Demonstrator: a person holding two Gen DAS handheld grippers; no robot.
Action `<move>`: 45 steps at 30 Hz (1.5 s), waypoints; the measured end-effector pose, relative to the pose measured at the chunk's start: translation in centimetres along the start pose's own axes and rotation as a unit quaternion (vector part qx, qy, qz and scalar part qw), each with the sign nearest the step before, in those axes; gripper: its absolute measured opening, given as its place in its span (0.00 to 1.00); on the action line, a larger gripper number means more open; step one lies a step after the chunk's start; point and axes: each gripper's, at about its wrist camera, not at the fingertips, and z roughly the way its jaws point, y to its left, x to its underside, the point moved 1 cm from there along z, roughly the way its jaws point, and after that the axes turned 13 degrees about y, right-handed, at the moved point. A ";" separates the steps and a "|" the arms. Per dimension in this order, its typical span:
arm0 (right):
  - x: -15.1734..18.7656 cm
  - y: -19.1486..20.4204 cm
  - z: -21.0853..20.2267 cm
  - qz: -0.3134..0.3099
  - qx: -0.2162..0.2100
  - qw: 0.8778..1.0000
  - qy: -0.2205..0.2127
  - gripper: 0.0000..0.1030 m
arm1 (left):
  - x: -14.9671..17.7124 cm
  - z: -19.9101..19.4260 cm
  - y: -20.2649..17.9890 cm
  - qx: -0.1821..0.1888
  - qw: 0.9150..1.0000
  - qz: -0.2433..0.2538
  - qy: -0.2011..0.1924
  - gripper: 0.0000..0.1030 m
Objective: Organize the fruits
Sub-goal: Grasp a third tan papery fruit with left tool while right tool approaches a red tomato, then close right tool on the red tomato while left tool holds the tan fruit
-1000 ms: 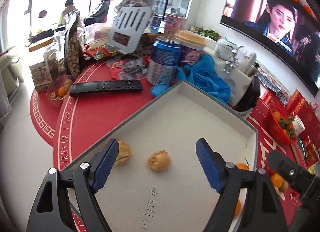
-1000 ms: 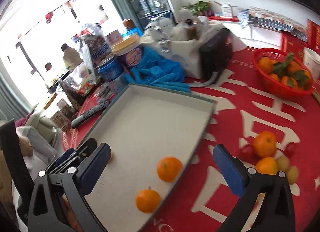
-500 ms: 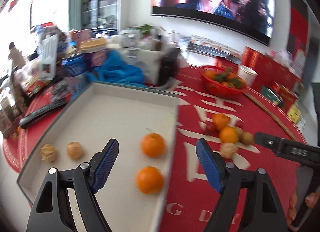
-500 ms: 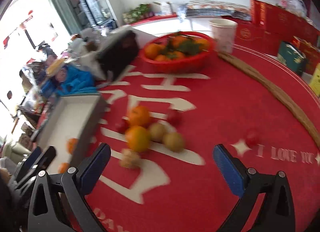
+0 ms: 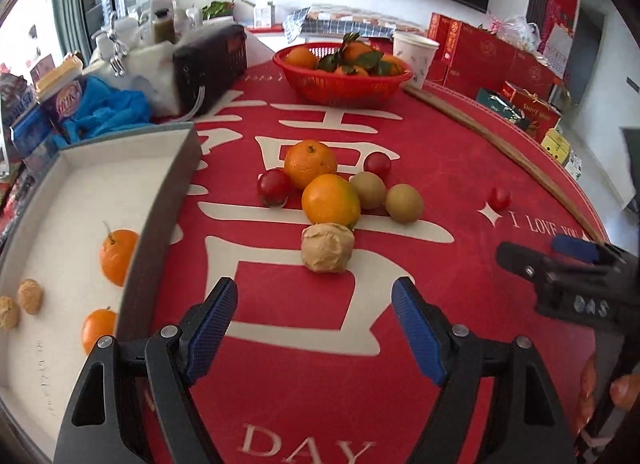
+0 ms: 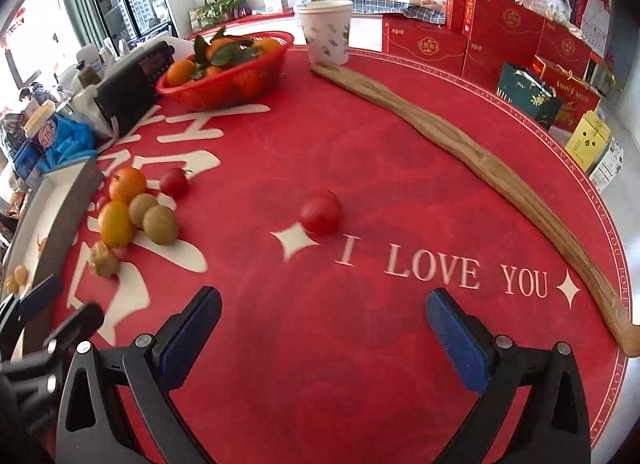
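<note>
A pile of loose fruit lies on the red tablecloth: two oranges [image 5: 330, 200], two kiwis [image 5: 404, 203], cherry tomatoes [image 5: 274, 187] and a walnut [image 5: 327, 247]. My left gripper [image 5: 314, 328] is open and empty, just short of the walnut. A white tray [image 5: 168, 192] to its left holds two oranges [image 5: 116, 256] and two walnuts [image 5: 30, 296]. My right gripper [image 6: 322, 338] is open and empty, facing a lone cherry tomato [image 6: 321, 213]; the fruit pile [image 6: 132, 212] lies to its left.
A red basket of oranges [image 5: 344, 76] and a paper cup [image 6: 326, 32] stand at the back. A long wooden strip [image 6: 472, 160] curves along the right. A black radio [image 5: 208, 64] and blue cloth [image 5: 108, 112] sit behind the tray. Gift boxes [image 6: 500, 36] stand beyond the table.
Both grippers have swung right, away from the tray. The left now faces the fruit pile, the right faces the lone tomato. Both stayed open.
</note>
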 end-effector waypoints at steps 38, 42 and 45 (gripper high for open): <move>-2.2 0.6 0.1 -0.023 -0.052 0.997 -0.047 0.24 | 1.3 -0.1 1.6 -0.014 1.000 -0.005 -0.022 0.28; -1.0 0.7 -0.4 -0.026 -0.053 0.997 -0.055 0.24 | 1.4 -0.2 1.7 -0.011 1.000 -0.007 -0.022 0.28; -0.9 0.8 -0.3 -0.028 -0.052 0.997 -0.051 0.24 | 1.4 -0.2 1.7 -0.017 1.000 -0.004 -0.022 0.28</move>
